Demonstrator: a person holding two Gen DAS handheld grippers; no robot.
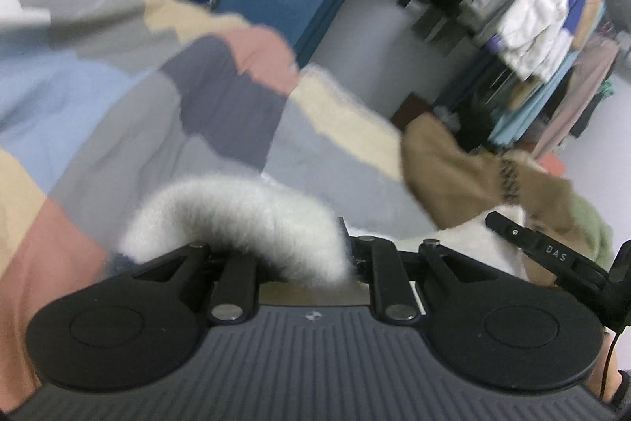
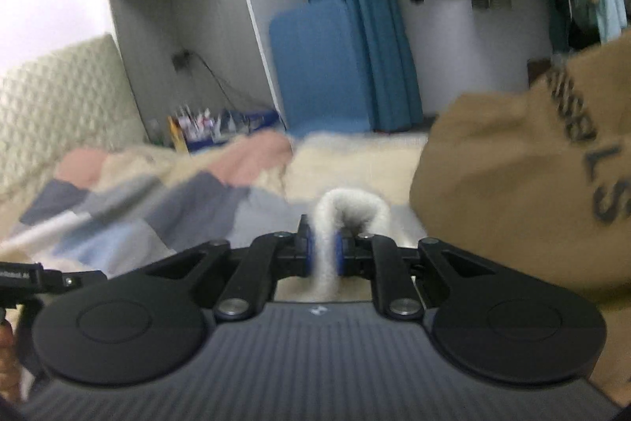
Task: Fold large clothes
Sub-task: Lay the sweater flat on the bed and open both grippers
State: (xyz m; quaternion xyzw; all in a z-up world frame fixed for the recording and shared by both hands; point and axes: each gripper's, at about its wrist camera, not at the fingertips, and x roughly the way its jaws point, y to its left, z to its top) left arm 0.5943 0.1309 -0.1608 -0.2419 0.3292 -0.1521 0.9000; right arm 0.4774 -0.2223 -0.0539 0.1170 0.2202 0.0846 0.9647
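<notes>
1. Right gripper (image 2: pixel 324 250): blue pads pinch a fuzzy white fleece garment edge (image 2: pixel 349 202), which arches up in a soft loop.
2. Left gripper (image 1: pixel 305 255): jaws narrow, clamped on the same fleece (image 1: pixel 236 212).
3. Fleece hangs over a patchwork quilt of pink, cream, grey and blue blocks (image 1: pixel 130 105).
4. Tan printed cloth (image 2: pixel 512 184) lies beside the fleece, blurred.

Ahead of me stands a grey wall (image 2: pixel 205 38) with a teal curtain (image 2: pixel 366 26) hanging beside it and a blue padded panel (image 2: pixel 319 66) leaning below. A rack of hanging clothes (image 1: pixel 524 18) fills the right side. A patchwork bedspread (image 1: pixel 118 73) covers the bed.
</notes>
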